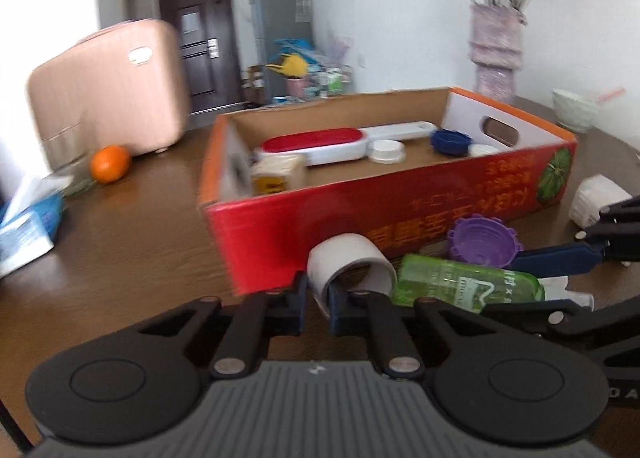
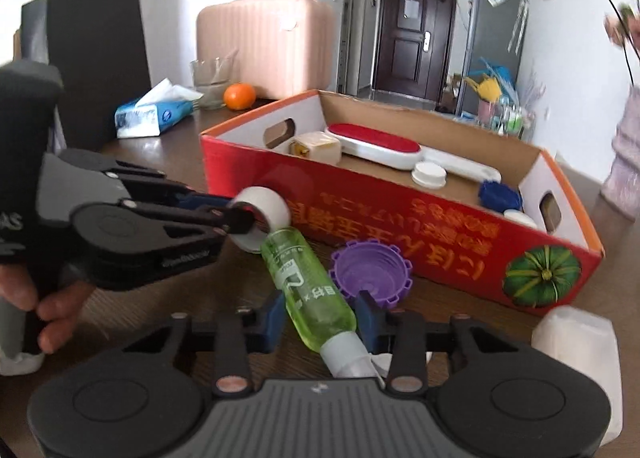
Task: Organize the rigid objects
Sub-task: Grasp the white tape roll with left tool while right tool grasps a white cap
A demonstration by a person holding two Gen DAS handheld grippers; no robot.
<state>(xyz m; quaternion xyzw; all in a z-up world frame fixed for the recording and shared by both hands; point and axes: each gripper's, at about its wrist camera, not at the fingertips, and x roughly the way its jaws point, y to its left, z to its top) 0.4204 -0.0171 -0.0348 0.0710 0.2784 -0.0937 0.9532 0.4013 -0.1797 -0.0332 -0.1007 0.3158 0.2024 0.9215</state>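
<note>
A white tape roll (image 1: pixel 348 262) lies on the wooden table before a red cardboard box (image 1: pixel 400 209). My left gripper (image 1: pixel 320 298) is shut on the roll's near wall, one finger inside the ring; the right wrist view shows that grip from the side (image 2: pixel 240 219). A green bottle (image 2: pixel 308 286) lies beside the roll with its white cap towards me, and my right gripper (image 2: pixel 322 318) is shut on it near the neck. A purple lid (image 2: pixel 370 270) sits just right of the bottle. The box (image 2: pixel 400 225) holds a red-and-white brush (image 2: pixel 376 145), a white cap (image 2: pixel 430 173), a blue cap (image 2: pixel 500 193) and a small beige box (image 2: pixel 316 145).
A white plastic container (image 2: pixel 580 350) stands at the near right. An orange (image 2: pixel 239 95), a tissue pack (image 2: pixel 154 115), a glass (image 2: pixel 212 81) and a pink suitcase (image 2: pixel 264 41) are behind the box on the left. A vase with flowers (image 1: pixel 496 53) and a white bowl (image 1: pixel 574 109) stand on the far side.
</note>
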